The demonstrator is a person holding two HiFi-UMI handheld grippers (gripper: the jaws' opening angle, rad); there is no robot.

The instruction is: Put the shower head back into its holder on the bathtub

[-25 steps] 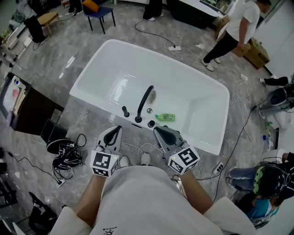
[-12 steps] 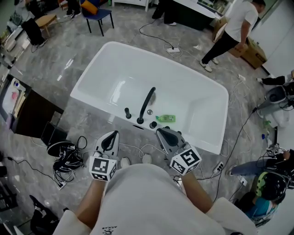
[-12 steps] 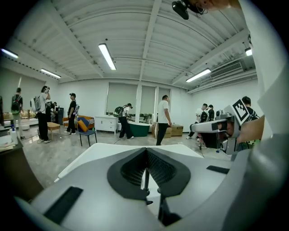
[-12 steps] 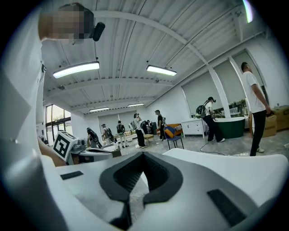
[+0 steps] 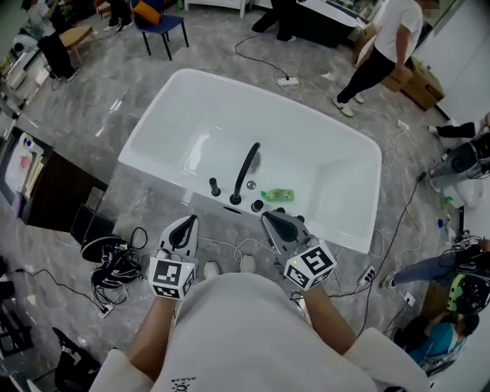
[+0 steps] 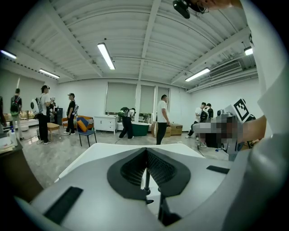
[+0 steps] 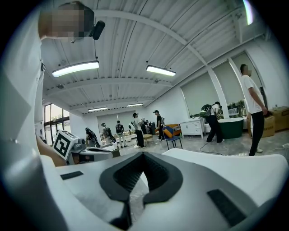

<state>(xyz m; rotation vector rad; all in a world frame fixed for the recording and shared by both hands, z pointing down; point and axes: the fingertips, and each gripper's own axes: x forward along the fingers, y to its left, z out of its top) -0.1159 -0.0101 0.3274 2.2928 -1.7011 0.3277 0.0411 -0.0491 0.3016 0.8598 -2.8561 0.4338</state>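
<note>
The white bathtub (image 5: pixel 153 115) lies ahead of me. On its near rim stand a black knob (image 5: pixel 215 187) and a black curved fixture (image 5: pixel 246 167) that arcs over the basin; I cannot tell whether it is the spout or the shower head. My left gripper (image 5: pixel 186 223) (image 6: pixel 146 151) is shut and empty, just short of the near rim, left of the fixtures. My right gripper (image 5: pixel 269 217) (image 7: pixel 142 155) is shut and empty too, close below another black knob (image 5: pixel 256 205). In the left gripper view a thin black post (image 6: pixel 146 178) shows past the closed jaws.
A green bottle (image 5: pixel 276 196) lies inside the tub by the near rim. Cables and a black bundle (image 5: pixel 113 260) lie on the floor at my left. More cables (image 5: pixel 367 276) trail at the tub's right end. A person (image 5: pixel 383 46) stands beyond the tub, and a blue chair (image 5: pixel 164 23) is at the far side.
My left gripper has shifted slightly left along the tub's near side. The right gripper has kept still. Both stay shut and empty.
</note>
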